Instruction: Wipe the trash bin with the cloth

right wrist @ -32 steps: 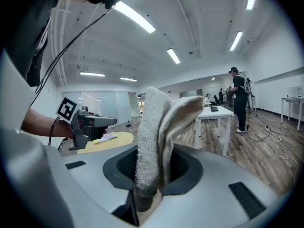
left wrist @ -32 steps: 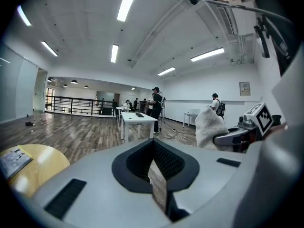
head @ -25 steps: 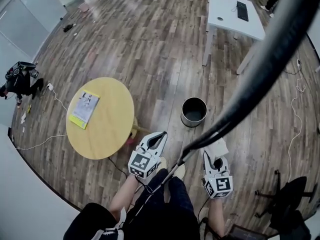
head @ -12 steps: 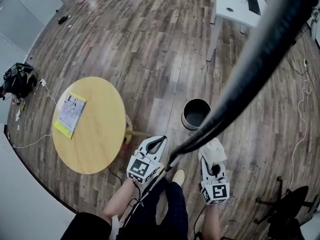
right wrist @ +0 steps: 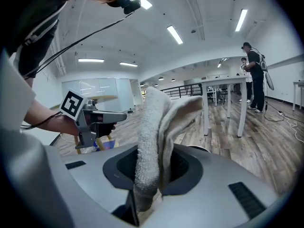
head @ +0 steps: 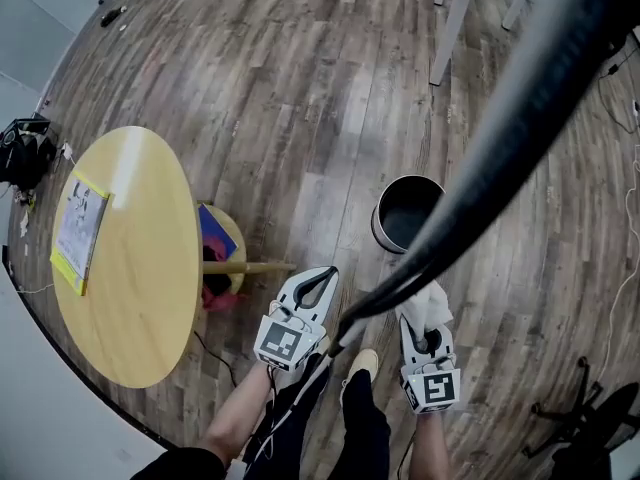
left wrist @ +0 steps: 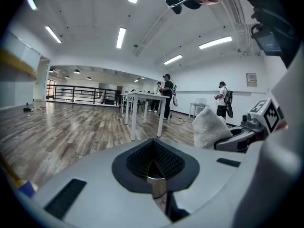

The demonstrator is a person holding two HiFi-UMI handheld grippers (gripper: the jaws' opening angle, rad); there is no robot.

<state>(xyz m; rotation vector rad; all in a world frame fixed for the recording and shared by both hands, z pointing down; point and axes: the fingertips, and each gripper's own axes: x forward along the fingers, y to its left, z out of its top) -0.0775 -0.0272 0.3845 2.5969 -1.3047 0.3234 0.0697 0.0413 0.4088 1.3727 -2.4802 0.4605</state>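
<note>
The trash bin [head: 408, 213], round metal with a dark inside, stands upright on the wood floor ahead of both grippers. My right gripper [head: 428, 320] is shut on a white cloth [head: 433, 300], which sticks up out of the jaws a short way in front of the bin. In the right gripper view the cloth [right wrist: 156, 127] hangs folded between the jaws of my right gripper [right wrist: 153, 175]. My left gripper [head: 322, 276] is shut and holds nothing, left of the bin; the left gripper view shows the jaws of this left gripper [left wrist: 154, 163] closed together.
A round yellow table [head: 130, 278] with a booklet [head: 80, 226] stands at the left, over a stool [head: 218, 258] with colourful items. A thick black cable [head: 500, 148] crosses the head view. White table legs [head: 450, 18] stand beyond. People [left wrist: 167, 91] stand far off.
The view has advanced towards the bin, which now looks larger and nearer the grippers. The yellow table has slid to the left. Both grippers keep their hold and pose.
</note>
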